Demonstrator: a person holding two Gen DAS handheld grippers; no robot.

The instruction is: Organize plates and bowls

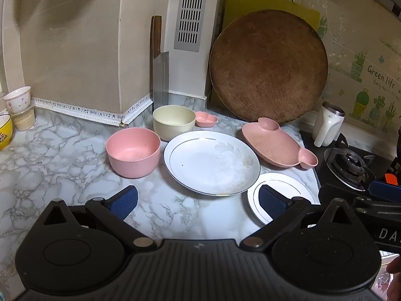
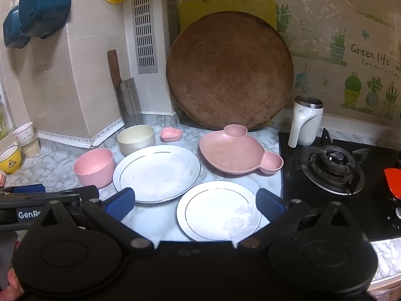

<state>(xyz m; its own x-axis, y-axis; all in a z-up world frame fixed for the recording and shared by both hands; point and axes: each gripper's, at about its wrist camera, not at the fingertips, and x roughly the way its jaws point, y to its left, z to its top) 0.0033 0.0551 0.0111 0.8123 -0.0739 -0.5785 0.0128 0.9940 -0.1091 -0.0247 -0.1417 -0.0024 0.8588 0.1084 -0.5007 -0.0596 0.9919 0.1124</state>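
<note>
On the marble counter lie a large white plate and a smaller white plate nearer the stove. A pink bowl stands left of the large plate, a cream bowl behind it. A small pink heart dish and a pink mouse-shaped dish sit further back. My left gripper hovers open before the large plate. My right gripper is open, its fingers straddling the small plate from above.
A round wooden board and a cleaver lean on the back wall. A gas stove with a white mug is at the right. Cups and a yellow bowl stand far left.
</note>
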